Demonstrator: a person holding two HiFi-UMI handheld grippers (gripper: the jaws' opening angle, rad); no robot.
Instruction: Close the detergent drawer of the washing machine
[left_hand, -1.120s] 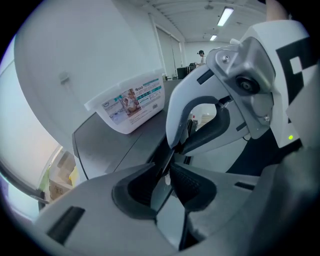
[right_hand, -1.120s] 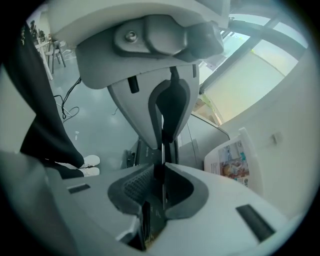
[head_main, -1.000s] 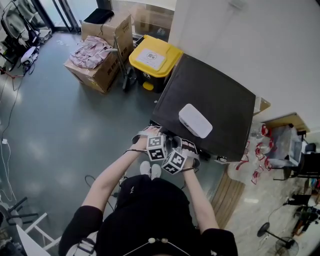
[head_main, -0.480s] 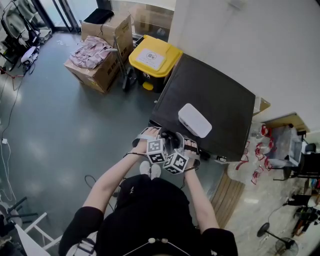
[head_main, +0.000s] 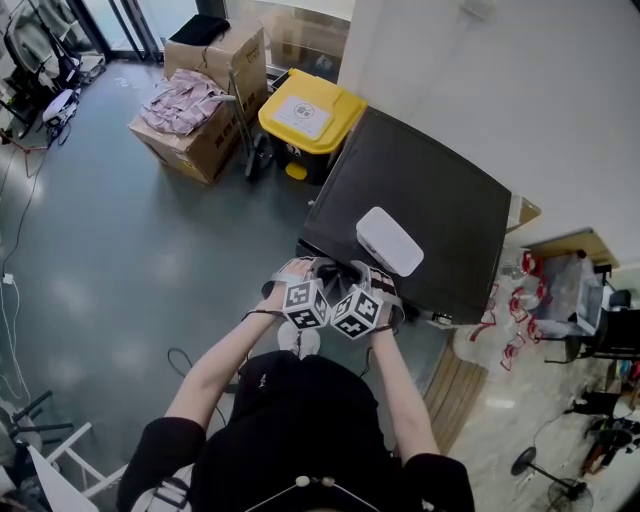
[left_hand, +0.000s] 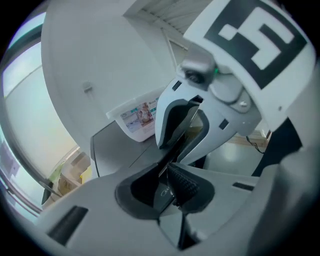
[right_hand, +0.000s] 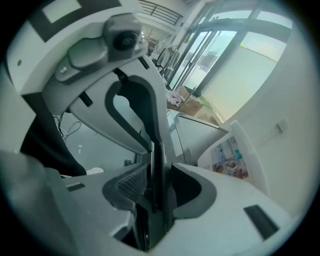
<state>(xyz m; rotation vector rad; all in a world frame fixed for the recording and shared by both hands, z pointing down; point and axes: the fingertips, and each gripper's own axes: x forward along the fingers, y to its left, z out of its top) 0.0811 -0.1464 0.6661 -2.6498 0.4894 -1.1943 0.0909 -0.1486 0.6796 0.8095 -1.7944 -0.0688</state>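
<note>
A: Head view: our left hand-held gripper (head_main: 298, 268) and right hand-held gripper (head_main: 366, 274) crowd the 6 o'clock edge of the washing machine (head_main: 430, 200), hiding the detergent drawer.
B: Left gripper view: its jaws just narrowed, slightly apart, pinching nothing.
A: Right gripper view: jaws just spread wide; we judge we're letting go.

No words or numbers can be read anywhere; the yellow bin lid (head_main: 311, 113) carries a white label (head_main: 304, 114) at its middle, print too small; the white box (head_main: 390, 241) on the washing machine (head_main: 440, 190) top bears a colourful picture label (left_hand: 140, 115), lettering blurred; the cubes show black-and-white square markers (head_main: 305, 303), patterns rather than letters.
</note>
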